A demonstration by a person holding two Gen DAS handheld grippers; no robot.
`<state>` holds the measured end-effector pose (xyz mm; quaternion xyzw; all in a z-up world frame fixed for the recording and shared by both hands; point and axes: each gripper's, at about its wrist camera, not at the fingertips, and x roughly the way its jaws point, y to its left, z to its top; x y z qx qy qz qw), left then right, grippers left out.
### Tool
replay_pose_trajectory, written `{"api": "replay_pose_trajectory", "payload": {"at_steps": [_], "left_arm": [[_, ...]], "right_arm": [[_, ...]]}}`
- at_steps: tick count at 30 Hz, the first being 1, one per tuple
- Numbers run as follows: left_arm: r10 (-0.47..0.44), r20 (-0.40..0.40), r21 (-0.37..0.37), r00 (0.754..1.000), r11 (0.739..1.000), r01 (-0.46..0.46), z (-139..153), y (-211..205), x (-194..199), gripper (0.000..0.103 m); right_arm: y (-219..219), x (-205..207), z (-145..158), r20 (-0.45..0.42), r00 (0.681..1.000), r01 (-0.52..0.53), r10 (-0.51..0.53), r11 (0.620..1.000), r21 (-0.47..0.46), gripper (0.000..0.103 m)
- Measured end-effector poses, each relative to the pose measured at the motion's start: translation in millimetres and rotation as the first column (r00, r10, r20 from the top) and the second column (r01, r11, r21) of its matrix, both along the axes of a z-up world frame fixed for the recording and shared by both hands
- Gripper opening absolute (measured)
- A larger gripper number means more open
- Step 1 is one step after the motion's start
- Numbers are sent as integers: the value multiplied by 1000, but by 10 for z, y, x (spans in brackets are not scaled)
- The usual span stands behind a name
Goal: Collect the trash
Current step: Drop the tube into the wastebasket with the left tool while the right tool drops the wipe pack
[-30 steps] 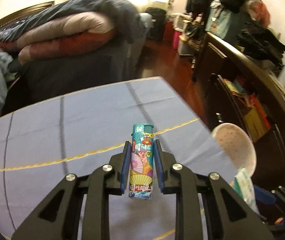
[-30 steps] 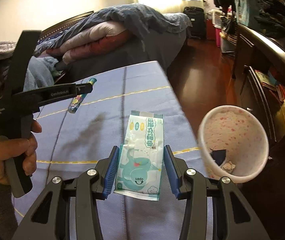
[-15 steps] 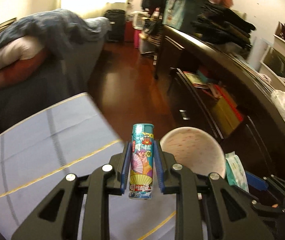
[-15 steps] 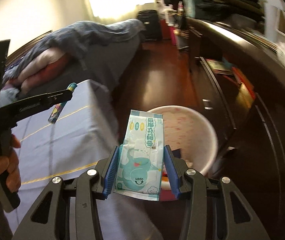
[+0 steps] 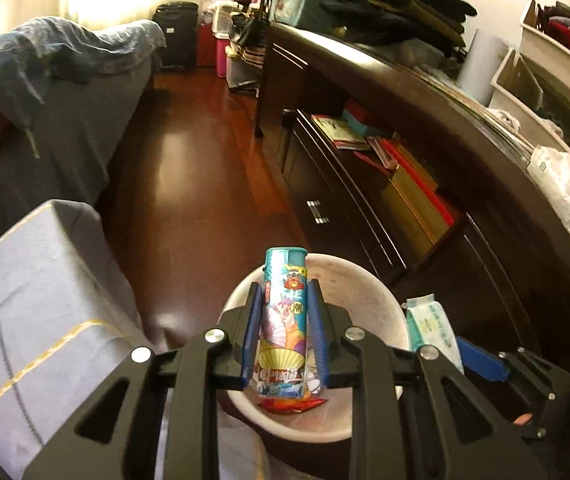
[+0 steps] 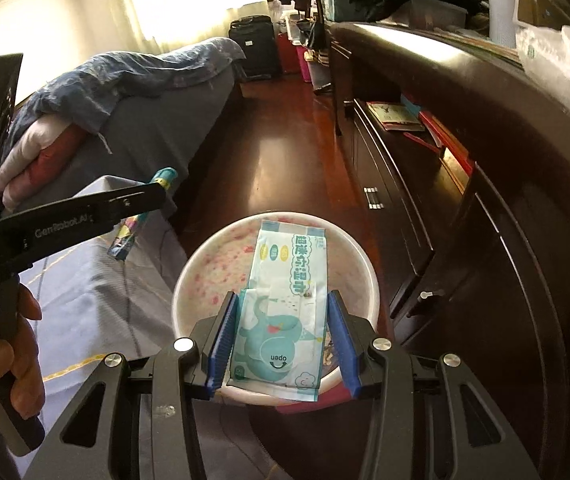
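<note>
- Two grippers have swung off the lilac cloth-covered table (image 5: pixel 25 300) since a second ago; both now hang over the round white pink-speckled plastic bin (image 6: pixel 205 276).
- Left gripper (image 5: pixel 285 328) is clamped on a slim glossy printed teal snack wrapper (image 5: pixel 285 312), upright at 6 o'clock, above the bin.
- Right gripper (image 6: pixel 281 336) pinches a flat crinkly pale-blue wet-wipe pack (image 6: pixel 285 300), also over the bin.
- Dark polished wooden dresser (image 5: pixel 425 168) curves at 3 o'clock.
</note>
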<state>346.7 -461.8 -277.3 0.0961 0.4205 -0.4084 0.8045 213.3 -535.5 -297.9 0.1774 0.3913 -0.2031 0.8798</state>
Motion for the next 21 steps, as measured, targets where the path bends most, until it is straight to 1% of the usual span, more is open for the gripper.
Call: {"api": "replay_pose_trajectory", "payload": {"at_steps": [2,8,10,12,14,17,21], "left_arm": [[-10,-15,10,1000,1000,10,-87,-92,7,24],[2,-58,41,998,999,0,-340,-246,97,25],[10,-73,43,997,999,-6,-408,-257,129,32],[19,-74,38,997,999,-16,-447,-249,167,44],[28,-72,35,997,999,-25,-464,-243,185,51],[37,-87,22,996,999,-35,-475,-213,219,54],[50,-76,20,996,999,-49,-453,-170,237,59]], "right_arm": [[-35,30,-68,-6,1000,1,-1,1000,5,45],[-121,130,-272,-33,999,-3,3,1000,6,47],[-145,165,-329,-36,999,-6,7,1000,10,50],[-176,191,-386,-35,999,-2,2,1000,16,51],[-189,214,-430,-38,999,-3,3,1000,13,53],[-203,239,-478,-50,999,2,-1,1000,18,54],[-168,246,-485,-56,998,-4,5,1000,9,54]]}}
